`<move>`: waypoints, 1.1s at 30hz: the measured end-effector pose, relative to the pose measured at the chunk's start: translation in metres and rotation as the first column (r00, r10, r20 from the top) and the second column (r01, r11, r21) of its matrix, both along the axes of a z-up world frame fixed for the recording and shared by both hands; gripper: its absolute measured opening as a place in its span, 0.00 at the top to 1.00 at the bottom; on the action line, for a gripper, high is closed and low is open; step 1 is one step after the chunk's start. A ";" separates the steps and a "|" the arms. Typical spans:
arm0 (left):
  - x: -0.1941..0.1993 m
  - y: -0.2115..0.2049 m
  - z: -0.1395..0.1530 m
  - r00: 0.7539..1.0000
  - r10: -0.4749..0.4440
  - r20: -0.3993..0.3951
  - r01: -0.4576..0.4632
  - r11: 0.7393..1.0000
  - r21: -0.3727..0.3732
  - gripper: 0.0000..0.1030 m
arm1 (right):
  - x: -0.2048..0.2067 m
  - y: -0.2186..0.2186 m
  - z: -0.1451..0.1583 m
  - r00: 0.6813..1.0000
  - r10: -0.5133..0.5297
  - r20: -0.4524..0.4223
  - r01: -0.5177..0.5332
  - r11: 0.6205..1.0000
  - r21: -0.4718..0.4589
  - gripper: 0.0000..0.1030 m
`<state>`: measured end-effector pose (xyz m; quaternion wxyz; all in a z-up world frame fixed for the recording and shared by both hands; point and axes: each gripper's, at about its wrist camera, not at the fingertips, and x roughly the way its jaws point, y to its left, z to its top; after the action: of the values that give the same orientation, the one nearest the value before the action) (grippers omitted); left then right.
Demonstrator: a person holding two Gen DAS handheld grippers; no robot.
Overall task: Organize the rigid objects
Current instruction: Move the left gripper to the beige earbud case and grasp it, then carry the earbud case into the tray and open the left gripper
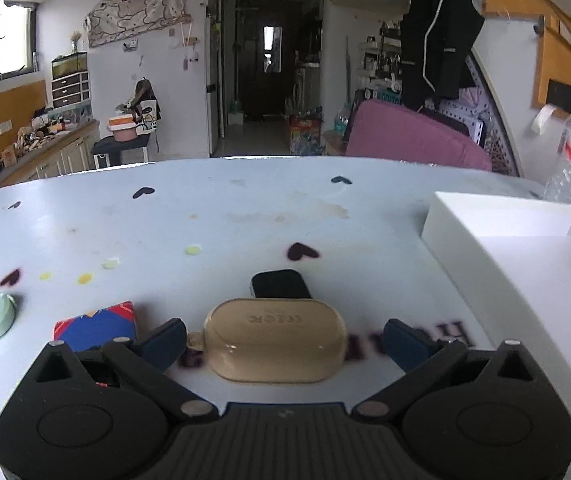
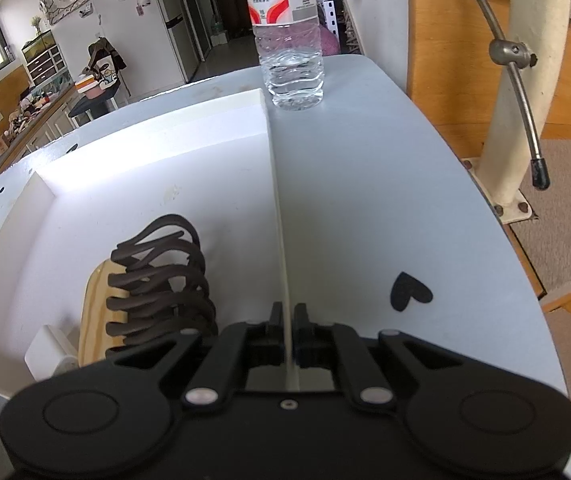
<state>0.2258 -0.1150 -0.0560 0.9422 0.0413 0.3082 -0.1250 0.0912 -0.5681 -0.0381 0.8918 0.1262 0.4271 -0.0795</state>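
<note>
Pale blue table [image 1: 245, 216], left tongs [image 1: 285, 340] spread around tan case [image 1: 275, 344], right tongs [image 2: 288, 320] pinching white tray wall [image 2: 281, 216]

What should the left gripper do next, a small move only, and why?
Probably close the left gripper on the beige case: its jaws stand open with the case between them, untouched. The right gripper already pinches the white tray wall.
</note>
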 end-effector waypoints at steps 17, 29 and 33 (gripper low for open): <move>-0.022 -0.008 0.026 0.994 -0.063 0.093 0.060 0.998 0.038 0.15 | -0.001 0.000 0.000 1.000 0.002 0.001 -0.002 1.000 0.000 0.95; -0.079 -0.101 0.083 0.852 -0.519 0.075 0.516 0.855 0.054 0.15 | -0.001 -0.001 0.001 1.000 0.005 0.002 -0.005 1.000 0.000 0.95; -0.079 -0.131 0.069 0.848 -0.524 -0.081 0.526 0.851 0.004 0.15 | -0.001 -0.001 0.001 1.000 0.005 0.002 -0.005 1.000 -0.001 0.95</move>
<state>0.1469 -0.2458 0.0133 0.8590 0.1313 0.3229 -0.3749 0.0901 -0.5688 -0.0370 0.8926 0.1248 0.4263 -0.0774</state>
